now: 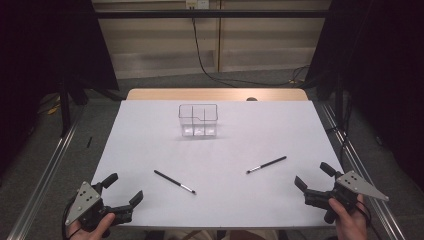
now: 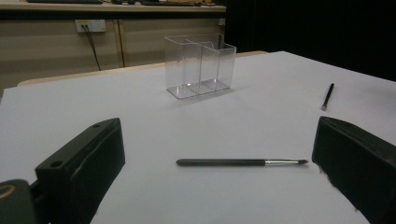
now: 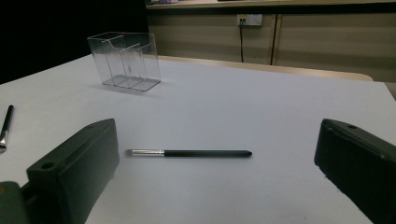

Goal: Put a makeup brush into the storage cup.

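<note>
- Black-handled brushes, two of them, are the work items. Both lie flat on the white table sheet (image 1: 220, 200), and neither has been lifted.
- Left brush (image 1: 174, 181): it lies on the near left part of the sheet, slanted, with its metal collar and tip toward the near middle. In the left gripper view this brush (image 2: 242, 162) lies crosswise between my two jaws, a little ahead of them and touching neither.
- Right brush (image 1: 266, 164): it lies on the near right part of the sheet, slanted the other way, tip toward the middle. In the right gripper view this brush (image 3: 189, 153) also lies crosswise ahead of the jaws, untouched.
- Clear plastic holder (image 1: 198, 120): it stands upright toward the far middle of the sheet, well apart from both brushes. It has several compartments, and all appear empty.
- Left gripper (image 1: 123, 189): I hold it at the near left corner with the jaws spread wide, gripping nothing.
- Right gripper (image 1: 313, 176): I hold it at the near right edge with the jaws spread wide, gripping nothing.
- Progress, as judged: nothing is placed yet. The likely job is to put both brushes in the holder.
- Remaining: close on each brush, lift it, carry it to the holder and drop it upright into a compartment.
</note>
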Demonstrator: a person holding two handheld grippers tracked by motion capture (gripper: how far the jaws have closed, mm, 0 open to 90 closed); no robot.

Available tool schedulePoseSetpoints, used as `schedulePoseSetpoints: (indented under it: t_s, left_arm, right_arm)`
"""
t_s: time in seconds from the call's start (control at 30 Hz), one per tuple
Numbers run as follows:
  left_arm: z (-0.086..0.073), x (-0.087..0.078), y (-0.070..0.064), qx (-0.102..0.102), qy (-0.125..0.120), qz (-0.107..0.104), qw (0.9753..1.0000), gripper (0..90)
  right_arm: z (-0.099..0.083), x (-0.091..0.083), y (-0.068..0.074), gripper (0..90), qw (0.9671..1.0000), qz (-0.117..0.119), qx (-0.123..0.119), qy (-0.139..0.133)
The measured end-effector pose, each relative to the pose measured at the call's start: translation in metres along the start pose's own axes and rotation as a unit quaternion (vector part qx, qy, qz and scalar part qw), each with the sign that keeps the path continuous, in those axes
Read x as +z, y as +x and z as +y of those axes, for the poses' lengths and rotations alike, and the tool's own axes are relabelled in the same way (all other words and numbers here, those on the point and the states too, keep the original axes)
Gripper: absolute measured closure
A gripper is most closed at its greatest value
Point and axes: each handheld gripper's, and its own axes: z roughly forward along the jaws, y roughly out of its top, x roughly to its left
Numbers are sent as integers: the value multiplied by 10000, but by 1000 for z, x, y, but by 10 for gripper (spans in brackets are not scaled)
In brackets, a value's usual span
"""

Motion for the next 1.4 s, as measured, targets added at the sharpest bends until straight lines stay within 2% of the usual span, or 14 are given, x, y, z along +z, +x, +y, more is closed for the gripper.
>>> schedulePoseSetpoints:
  t_s: [0.17, 0.33, 0.37, 0.5, 0.53, 0.6, 0.7, 0.8, 0.9, 1.0, 1.07, 1.13, 1.23, 1.4]
  left_arm:
    - [2, 2, -1, 9, -28, -38, 10000, 27]
    - [6, 10, 2, 53, 52, -28, 10000, 26]
    - [10, 16, 3, 144, 109, 6, 9998, 26]
    - [15, 21, 5, 133, 17, -79, 9999, 26]
    - [19, 24, 4, 308, 33, -40, 9995, 26]
    - [22, 26, 4, 326, 14, -45, 9995, 26]
    - [27, 34, 3, 438, 181, -142, 9988, 27]
    - [29, 42, 2, 360, 224, -285, 9987, 28]
    - [31, 49, 1, 406, 292, -373, 9981, 28]
    - [34, 54, 1, 442, 281, -467, 9975, 28]
    - [35, 55, 1, 485, 293, -452, 9974, 28]
    - [39, 59, 1, 420, 266, -533, 9973, 28]
    - [43, 62, 2, 433, 244, -561, 9972, 28]
    - [49, 68, 4, 452, 337, -634, 9964, 33]
  right_arm:
    - [1, 0, 1, 0, 10000, 14, -10, 12]
    - [0, -1, -1, 0, 10000, 13, 6, -9]
    - [0, 0, -1, 0, 10000, 23, 22, -6]
    - [0, 1, -1, 0, 10000, 23, -5, 14]
    - [0, 1, -1, 0, 10000, 33, -8, 11]
    - [0, 1, 0, 0, 10000, 41, -15, 18]
    - [0, 1, 0, 0, 10000, 46, -19, 26]
    - [0, 1, 0, 0, 10000, 47, -13, 24]
    - [0, 1, 0, 0, 10000, 56, -18, 42]
    - [-1, 2, 0, 0, 10000, 66, -13, 49]
    - [0, 2, 0, 0, 10000, 71, -6, 53]
    - [0, 2, 0, 0, 10000, 76, -12, 51]
    - [0, 3, 1, 0, 9999, 90, -36, 49]
    - [0, 4, 1, 0, 9999, 109, -58, 45]
